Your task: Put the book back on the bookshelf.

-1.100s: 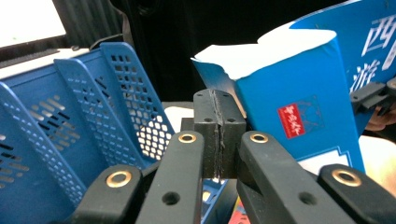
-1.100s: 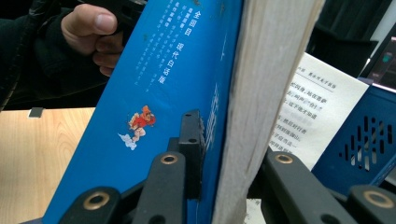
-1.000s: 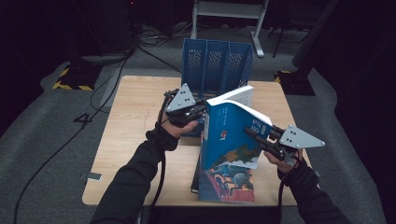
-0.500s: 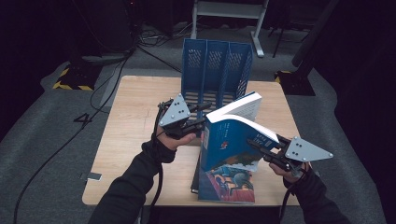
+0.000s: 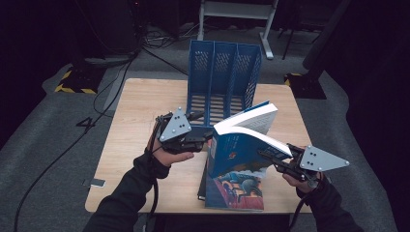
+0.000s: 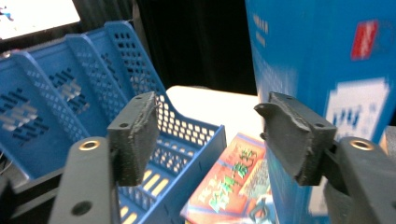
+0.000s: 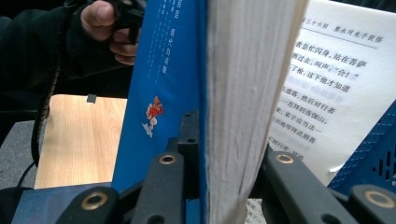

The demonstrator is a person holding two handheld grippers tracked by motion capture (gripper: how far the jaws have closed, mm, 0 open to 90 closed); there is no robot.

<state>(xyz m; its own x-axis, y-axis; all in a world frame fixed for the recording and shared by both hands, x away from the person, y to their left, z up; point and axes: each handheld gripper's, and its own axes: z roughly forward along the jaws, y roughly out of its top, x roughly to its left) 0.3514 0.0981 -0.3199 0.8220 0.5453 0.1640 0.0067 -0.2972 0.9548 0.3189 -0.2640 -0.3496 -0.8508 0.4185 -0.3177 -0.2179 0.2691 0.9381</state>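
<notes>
Seen from the high view: at nine o'clock of the scene, left gripper [image 5: 203,140] held low over the wooden bench [image 5: 135,121], jaws spread wide with nothing between them, tips pointed toward three o'clock and just beside the near cover of the raised book [image 5: 237,150]. In the left gripper view, same left gripper [image 6: 210,135] with a broad gap between its pads, blue cover of the raised book [image 6: 322,60] close against the right-hand pad, though contact could not be told. Behind the gap, at ten o'clock of that view, blue file rack [image 6: 60,88] with perforated walls.

Toward the middle of the high view, at twelve o'clock, blue file rack [image 5: 223,79] stood upright on the bench, three slots open to the front. Directly at its six o'clock, raised book stood on edge, tilted, pages fanned open at the top. Under it, flat book [image 5: 237,193] with a colourful cover lay near the bench's front edge.

At four o'clock, right gripper [image 5: 270,159] clamped on the raised book's lower right edge. In the right gripper view, right gripper [image 7: 210,168] closed tight around the page block and blue cover of the raised book [image 7: 233,84], printed page spread at two o'clock.
</notes>
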